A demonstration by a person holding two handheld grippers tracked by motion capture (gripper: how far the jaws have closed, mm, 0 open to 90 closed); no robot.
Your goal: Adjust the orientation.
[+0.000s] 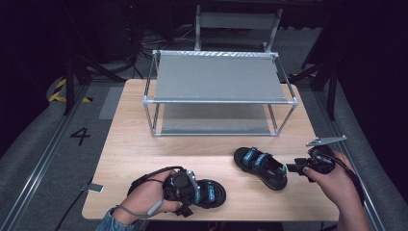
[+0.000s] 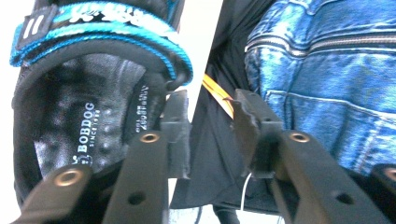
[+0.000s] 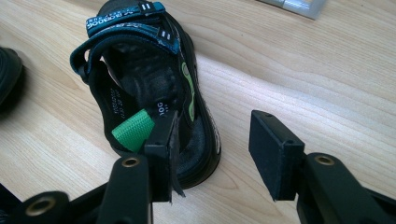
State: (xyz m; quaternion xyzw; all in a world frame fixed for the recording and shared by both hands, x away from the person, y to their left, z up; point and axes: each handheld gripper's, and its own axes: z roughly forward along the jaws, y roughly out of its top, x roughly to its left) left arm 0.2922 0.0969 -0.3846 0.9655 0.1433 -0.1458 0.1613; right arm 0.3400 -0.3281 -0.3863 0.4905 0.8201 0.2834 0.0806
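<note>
Two black strapped sandals with blue webbing lie on the pale wooden table (image 1: pixel 144 144), in front of the empty two-tier metal-framed grey shelf rack (image 1: pixel 219 77).

The near sandal (image 1: pixel 208 193) sits by the front table edge, beside the left gripper (image 1: pixel 185 195). That gripper's jaws are parted with nothing between them; in its own view the heel of this sandal (image 2: pixel 93 112) lies just outside one pad.

The far sandal (image 1: pixel 260 166) lies mid-table. The right gripper (image 3: pixel 217 154) has its jaws spread wide, one pad over the heel rim by the green pull loop (image 3: pixel 133 129), the other out over bare wood.

Risks:
- A grip on only the soft heel rim could let the sandal twist or droop.
- Nudging the near sandal could push it off the front edge.

Room: open table between sandals and rack; upright posts narrow entry to the lower tier.
</note>
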